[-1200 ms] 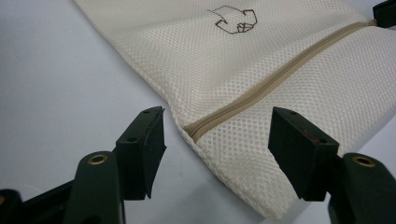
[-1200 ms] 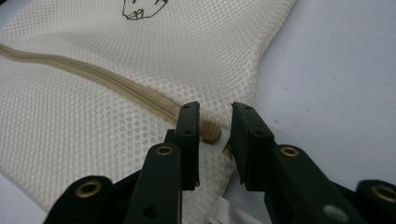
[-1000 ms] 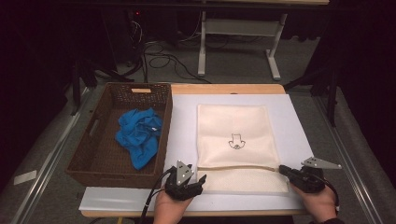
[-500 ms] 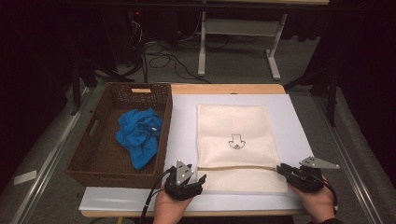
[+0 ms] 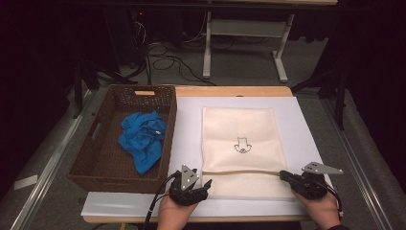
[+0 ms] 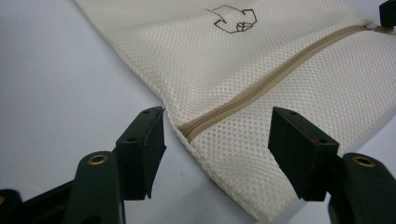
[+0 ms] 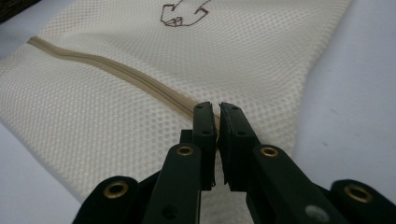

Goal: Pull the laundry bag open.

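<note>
You are working at the near end of the cream mesh laundry bag (image 5: 242, 143), which is lying flat on the white pad (image 5: 306, 120) covering the bench, just right of the wicker basket (image 5: 95, 158) holding a crumpled blue garment (image 5: 142, 140). Your right tongs (image 7: 217, 109) are sitting at the right end of the tan zipper (image 7: 112, 70), their jaws having just been closing and now pressed nearly together on what looks like the zipper pull; the pull itself is hidden between the pads, so I cannot tell for sure that it is caught. Your left tongs (image 6: 217, 126) are resting spread around the bag's left corner, where the zipper (image 6: 275, 77) ends, with the pads not touching the mesh. In the high view, the left tongs (image 5: 190, 184) and right tongs (image 5: 299, 178) are flanking the zipper line at opposite edges. By my reading, you are setting up to unzip the bag so the garment can go in. Next, you are likely needing to close the left tongs on that corner to anchor the fabric, then draw the right tongs steadily along the zipper toward the left, keeping the pull low and in line so the mesh is not bunching.
</note>
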A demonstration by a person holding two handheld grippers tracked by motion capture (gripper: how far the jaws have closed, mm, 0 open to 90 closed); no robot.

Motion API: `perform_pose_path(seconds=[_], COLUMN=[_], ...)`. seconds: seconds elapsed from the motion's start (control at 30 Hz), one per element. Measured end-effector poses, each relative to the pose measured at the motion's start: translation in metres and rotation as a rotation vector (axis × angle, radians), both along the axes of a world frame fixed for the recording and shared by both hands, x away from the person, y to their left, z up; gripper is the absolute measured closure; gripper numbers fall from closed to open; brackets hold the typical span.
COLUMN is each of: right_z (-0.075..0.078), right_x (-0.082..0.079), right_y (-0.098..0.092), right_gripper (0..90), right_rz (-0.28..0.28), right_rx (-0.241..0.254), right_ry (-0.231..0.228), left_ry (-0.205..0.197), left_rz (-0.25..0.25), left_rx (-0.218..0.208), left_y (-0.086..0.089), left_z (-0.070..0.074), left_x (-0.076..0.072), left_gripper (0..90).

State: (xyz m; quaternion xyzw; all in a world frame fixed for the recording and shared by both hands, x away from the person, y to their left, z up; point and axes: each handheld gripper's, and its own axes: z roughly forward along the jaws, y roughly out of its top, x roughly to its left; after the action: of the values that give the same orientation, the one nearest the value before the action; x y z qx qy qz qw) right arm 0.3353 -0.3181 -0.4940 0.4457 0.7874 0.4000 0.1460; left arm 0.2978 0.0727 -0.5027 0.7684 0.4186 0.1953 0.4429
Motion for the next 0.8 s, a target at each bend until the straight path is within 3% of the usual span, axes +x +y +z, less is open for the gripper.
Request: perform_pose_path(seconds=[0.1,0.2,0.23,0.33,0.37,0.4,0.43,0.57,0.8], right_z=[-0.002,0.001,0.007,0.009,0.002,0.002,-0.004,-0.008,-0.002], right_x=[0.001,0.000,0.000,0.001,0.003,0.003,0.005,0.007,0.003], right_y=[0.007,0.006,-0.002,-0.012,-0.022,-0.022,-0.026,-0.025,-0.017], right_gripper=[84.3,82.4,80.7,79.0,76.4,76.4,75.6,79.3,86.6], right_rz=[0.034,0.031,-0.009,-0.051,-0.092,-0.092,-0.100,-0.085,-0.048], right_rx=[-0.013,0.000,0.020,0.028,0.005,0.005,0.016,0.024,0.023], right_ry=[-0.003,-0.016,-0.043,-0.055,-0.025,-0.025,0.018,0.057,0.034], left_ry=[-0.002,-0.002,-0.003,0.000,0.000,0.000,-0.004,-0.003,0.001], left_rz=[0.000,0.000,0.000,0.001,0.000,0.000,-0.003,0.000,-0.002], left_rx=[-0.001,-0.002,-0.003,-0.003,-0.002,-0.002,-0.005,-0.002,0.002], left_y=[0.000,0.000,0.001,0.001,0.000,0.000,0.000,0.000,0.000], left_z=[0.001,0.001,0.001,0.001,0.000,0.000,0.001,0.001,0.000], left_x=[0.000,-0.001,-0.001,-0.001,-0.001,-0.001,-0.001,0.000,0.000], left_gripper=[36.8,36.8,36.8,36.8,36.8,36.8,36.8,36.8,36.8])
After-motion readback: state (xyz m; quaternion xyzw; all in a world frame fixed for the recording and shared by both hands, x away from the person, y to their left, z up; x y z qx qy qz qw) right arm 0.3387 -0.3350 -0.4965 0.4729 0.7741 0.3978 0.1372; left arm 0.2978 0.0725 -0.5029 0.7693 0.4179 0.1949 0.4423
